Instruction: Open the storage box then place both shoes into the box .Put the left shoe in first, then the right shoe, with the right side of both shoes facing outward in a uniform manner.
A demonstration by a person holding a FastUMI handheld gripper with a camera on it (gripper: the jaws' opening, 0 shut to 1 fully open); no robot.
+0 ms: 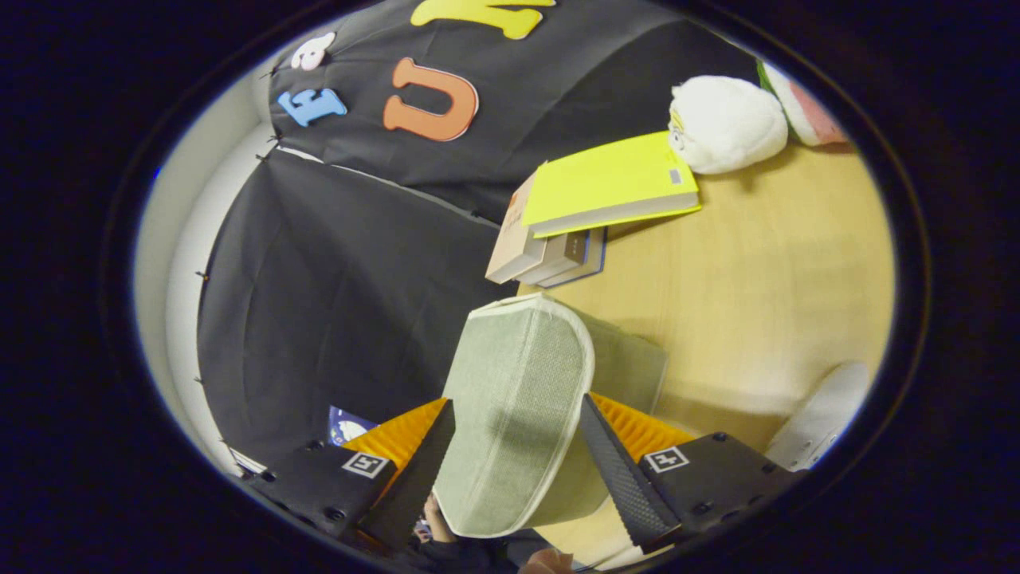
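Observation:
The storage box's grey-green fabric lid (pixel 514 414), edged with white piping, stands raised just ahead and fills the gap between my fingers. Behind it, part of the box body (pixel 629 367) rests on the wooden table (pixel 757 279). My gripper (pixel 518 462) is open, its fingers spread wide; the left fingertip (pixel 434 446) and the right fingertip (pixel 606 446) each overlap a side edge of the lid. I cannot tell whether they press on it. A white shoe (pixel 821 414) lies on the table beyond the right finger, partly cut off.
Beyond the box, a stack of books with a yellow one on top (pixel 610 187) sits on the table. A white plush toy (pixel 729 123) and a pink-and-white object (pixel 809 112) lie past them. The black cloth wall (pixel 335 279) hangs beside the table.

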